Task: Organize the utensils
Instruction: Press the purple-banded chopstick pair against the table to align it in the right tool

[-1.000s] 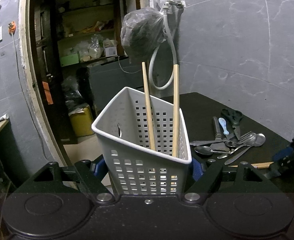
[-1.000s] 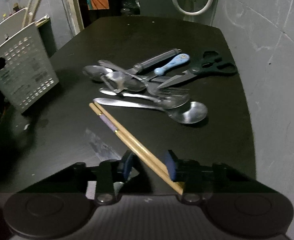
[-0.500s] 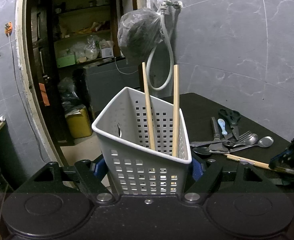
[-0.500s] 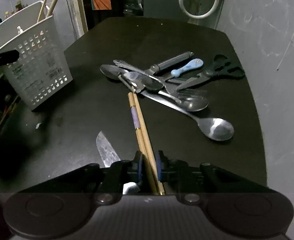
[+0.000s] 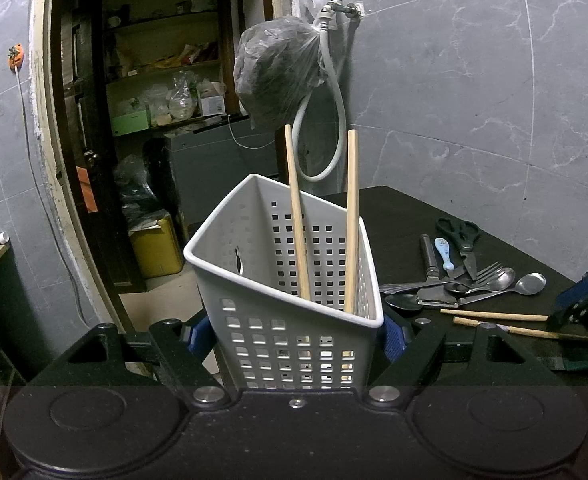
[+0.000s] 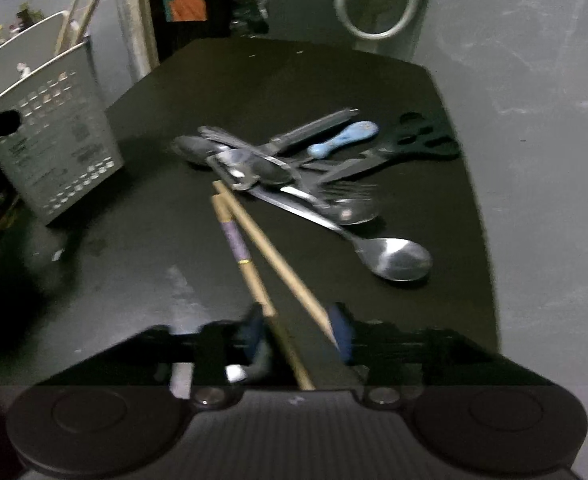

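Around you stand grey marble-look wall tiles (image 5: 474, 92), with an open dark doorway onto cluttered storage shelves (image 5: 161, 84) on the left and a tap with a looped white hose (image 5: 336, 120) and a tied dark plastic bag (image 5: 273, 76) hanging from it. Your work surface is a black tabletop (image 6: 273, 88) set against that wall.

Your left gripper (image 5: 296, 334) is clamped on the white perforated plastic basket (image 5: 289, 336), one blue pad pressed on each side wall, the basket tilted away from you at the table's left edge. Two plain wooden chopsticks (image 5: 350, 216) stand inside it, leaning apart.

Further right on the table lies a loose heap of metal spoons, a fork and other cutlery (image 6: 277, 168), with black-handled scissors (image 6: 414, 144) and a small blue-handled utensil (image 6: 346, 136) on its far side; one large steel spoon (image 6: 398, 258) lies nearest you, bowl up.

Your right gripper (image 6: 300, 330) has its jaws just opened again, pads standing apart. A second pair of wooden chopsticks, one with a purple band (image 6: 253, 244), runs from the cutlery heap back between those pads; the picture is blurred, but neither pad appears to press on them, and their far tips touch the heap
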A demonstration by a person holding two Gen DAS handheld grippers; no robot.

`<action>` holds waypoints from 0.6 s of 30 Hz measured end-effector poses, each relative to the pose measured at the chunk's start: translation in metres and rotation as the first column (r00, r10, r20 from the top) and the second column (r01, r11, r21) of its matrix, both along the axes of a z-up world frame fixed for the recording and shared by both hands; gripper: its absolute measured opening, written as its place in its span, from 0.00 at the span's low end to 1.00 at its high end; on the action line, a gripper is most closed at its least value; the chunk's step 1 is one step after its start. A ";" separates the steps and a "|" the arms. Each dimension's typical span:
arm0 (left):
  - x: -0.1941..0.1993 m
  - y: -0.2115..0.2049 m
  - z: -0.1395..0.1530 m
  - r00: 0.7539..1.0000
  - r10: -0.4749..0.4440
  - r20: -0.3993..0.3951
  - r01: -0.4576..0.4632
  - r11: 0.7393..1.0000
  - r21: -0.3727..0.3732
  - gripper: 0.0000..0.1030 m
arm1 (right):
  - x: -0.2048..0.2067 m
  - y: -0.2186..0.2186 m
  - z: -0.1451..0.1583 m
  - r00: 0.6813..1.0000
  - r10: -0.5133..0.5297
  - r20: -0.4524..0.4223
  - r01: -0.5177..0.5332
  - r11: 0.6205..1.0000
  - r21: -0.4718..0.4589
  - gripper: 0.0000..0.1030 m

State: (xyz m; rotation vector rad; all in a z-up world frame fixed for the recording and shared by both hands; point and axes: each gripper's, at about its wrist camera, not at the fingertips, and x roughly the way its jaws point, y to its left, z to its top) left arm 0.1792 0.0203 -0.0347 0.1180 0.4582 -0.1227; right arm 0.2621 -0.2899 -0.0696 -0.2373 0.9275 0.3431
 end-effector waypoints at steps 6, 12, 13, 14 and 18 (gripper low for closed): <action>0.000 0.000 0.000 1.000 0.000 0.000 0.000 1.000 0.001 0.78 | 0.005 -0.024 -0.007 0.998 -0.055 -0.040 0.054 0.998 -0.030 0.44; 0.000 0.000 0.000 1.000 0.001 0.000 -0.001 1.000 0.000 0.78 | 0.007 -0.032 -0.010 0.996 -0.036 -0.084 0.038 0.999 0.026 0.17; 0.000 0.000 0.000 1.000 0.000 0.000 0.000 1.000 0.000 0.78 | 0.006 -0.030 -0.010 0.996 -0.027 -0.086 0.029 0.999 0.029 0.17; 0.000 0.000 0.000 1.000 0.000 0.001 0.000 1.000 0.000 0.78 | 0.005 -0.028 -0.010 0.996 -0.014 -0.087 0.016 1.000 0.023 0.15; 0.000 0.000 0.000 1.000 -0.001 0.001 0.001 1.000 0.002 0.78 | 0.003 -0.018 -0.009 0.994 0.047 -0.099 -0.046 0.999 0.015 0.13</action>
